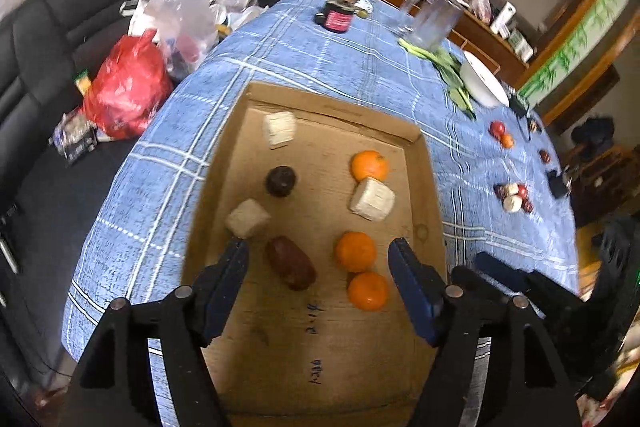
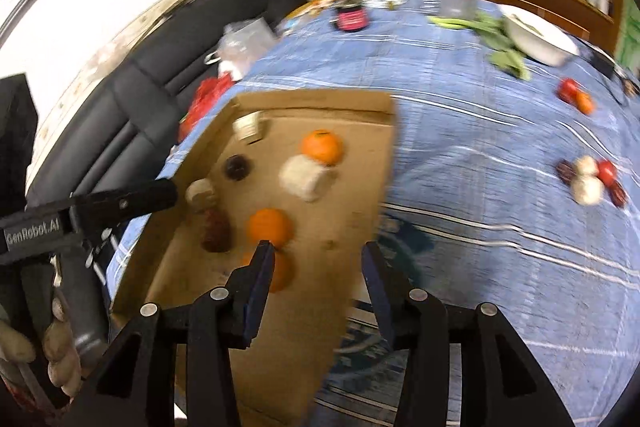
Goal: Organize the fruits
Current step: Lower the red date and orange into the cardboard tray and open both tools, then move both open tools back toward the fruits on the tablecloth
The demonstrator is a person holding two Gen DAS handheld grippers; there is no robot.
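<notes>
A shallow cardboard tray (image 1: 320,347) lies on the blue checked tablecloth (image 1: 320,59). It holds three oranges (image 1: 355,251), three pale cubes (image 1: 372,199), a dark round fruit (image 1: 281,180) and a dark red oblong fruit (image 1: 291,267). Over the tray's near half my left gripper (image 1: 318,247) stands open, gripping nothing. At the tray's right side (image 2: 348,187), my right gripper (image 2: 317,247) is also open and holds nothing. Its left finger (image 2: 260,275) sits in front of two oranges (image 2: 269,227). Loose red, white and dark fruits (image 2: 588,181) lie on the cloth to the right.
At the far side of the table stand a white bowl (image 1: 484,83), leafy greens (image 1: 452,67), a dark jar (image 1: 338,15) and a glass jug (image 1: 432,19). A black sofa (image 1: 40,39) with a red bag (image 1: 124,91) is on the left. A gloved hand (image 2: 60,347) holds the left gripper's handle.
</notes>
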